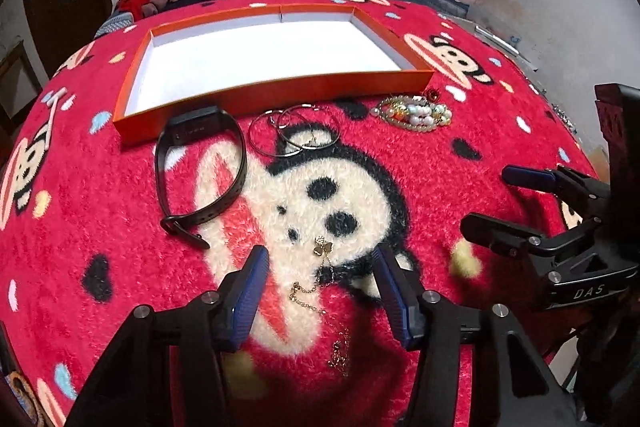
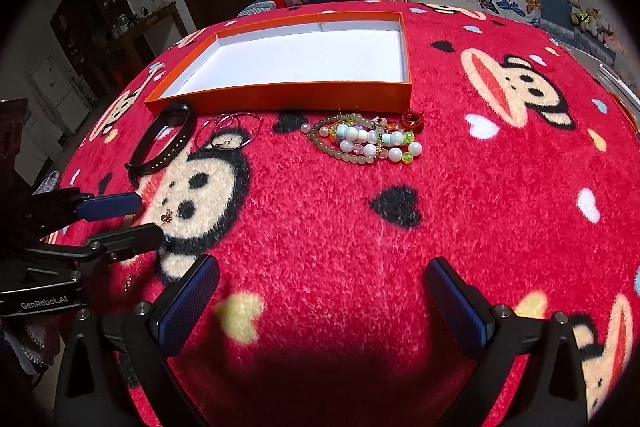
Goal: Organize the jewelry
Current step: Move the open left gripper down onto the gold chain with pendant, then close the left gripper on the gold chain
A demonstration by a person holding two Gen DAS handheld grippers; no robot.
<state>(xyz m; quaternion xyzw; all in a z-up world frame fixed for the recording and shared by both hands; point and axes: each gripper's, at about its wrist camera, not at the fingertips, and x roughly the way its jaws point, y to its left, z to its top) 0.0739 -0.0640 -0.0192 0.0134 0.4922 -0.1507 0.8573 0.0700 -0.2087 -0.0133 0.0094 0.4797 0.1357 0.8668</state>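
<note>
Blue-padded fingers [image 1: 248, 291] of the left hand-held gripper [image 1: 320, 291] fill the bottom of the left wrist view, standing about half open on either side of a thin gold chain [image 1: 316, 297] with a small clover charm; the pads are apart from it and grip nothing. Beneath everything lies the largest thing in sight, a red fleece blanket [image 1: 400, 163] with a monkey print, covering the surface that carries the jewelry. On it, at the far side, sits a shallow orange box [image 1: 288, 93] with a white, bare floor. Just in front of the box lie a black watch band [image 1: 200, 167], thin hoop bangles [image 1: 294, 133] and a heap of bead bracelets [image 1: 416, 113].

The likely trouble is the pile itself: the fine chain sinks into the fleece, so the pads may pinch fibres instead of links, or catch only a loop and drag the rest, snagging it. The chain also trails out behind the fingers, so it may slip free when lifted.

The right hand-held gripper [image 2: 320, 303] hovers wide open over bare blanket, well apart from the beads, holding nothing.
</note>
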